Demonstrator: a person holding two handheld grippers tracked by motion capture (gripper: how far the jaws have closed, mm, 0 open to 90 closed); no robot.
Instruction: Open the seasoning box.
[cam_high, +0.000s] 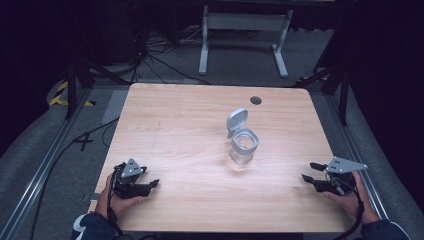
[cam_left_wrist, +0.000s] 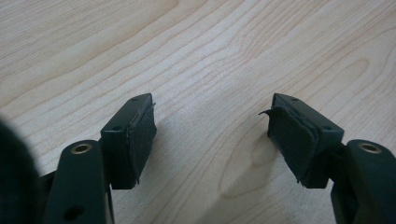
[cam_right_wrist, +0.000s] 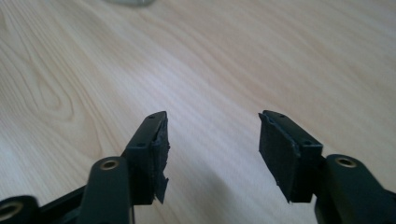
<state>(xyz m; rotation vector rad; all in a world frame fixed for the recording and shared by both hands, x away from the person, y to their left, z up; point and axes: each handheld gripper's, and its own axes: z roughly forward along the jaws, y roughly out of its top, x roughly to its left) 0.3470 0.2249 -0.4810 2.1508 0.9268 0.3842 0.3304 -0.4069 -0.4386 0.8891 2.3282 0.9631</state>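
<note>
— Any writing you can read?
— None legible. Your clear jar (cam_high: 243, 148) stands mid-counter (cam_high: 175, 135), its grey lid (cam_high: 237, 120) flipped up.
— And your grippers?
— Left gripper (cam_high: 150, 185) and right gripper (cam_high: 311, 172) rest at the near corners, jaws wide, holding nothing.

Overhead forward-down on the table (cam_high: 200, 125); both gripper views close, sharing its woodgrain.
</note>
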